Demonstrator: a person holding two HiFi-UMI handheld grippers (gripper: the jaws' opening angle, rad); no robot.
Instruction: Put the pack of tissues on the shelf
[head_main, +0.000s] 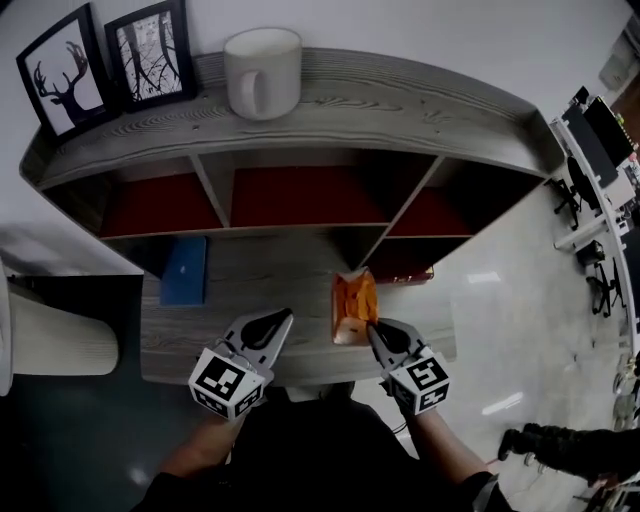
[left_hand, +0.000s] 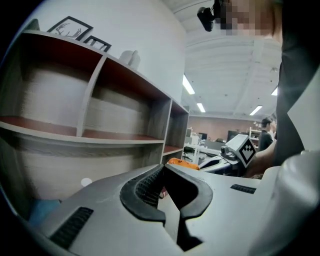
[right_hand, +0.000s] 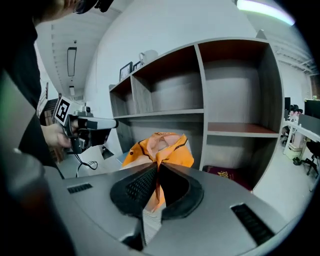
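Orange wrapping is pinched between the closed jaws of the right gripper (right_hand: 156, 169), which has hold of the near end of the pack (right_hand: 160, 146). The rest of the pack sticks out past the jaw tips toward the shelf (head_main: 400, 105). In the head view the pack is over the front right part of the grey wood desk (head_main: 270, 275), short of the shelf's lower right compartment and outside every compartment. Whether its far end rests on the desk cannot be told. A dark red item (right_hand: 227, 175) lies in that lower right compartment, beyond the pack. The left gripper (left_hand: 163, 168) has its jaw tips together with nothing between them. It is held over the desk's front edge, to the left of the pack and apart from it. A blue book (head_main: 185, 270) lies flat on the desk further left, at the mouth of the lower left compartment. The upper row of three compartments has red floors. On the shelf's top board stand a white mug (head_main: 262, 72) and, at the left end, two black-framed pictures (head_main: 62, 72), leaning back.
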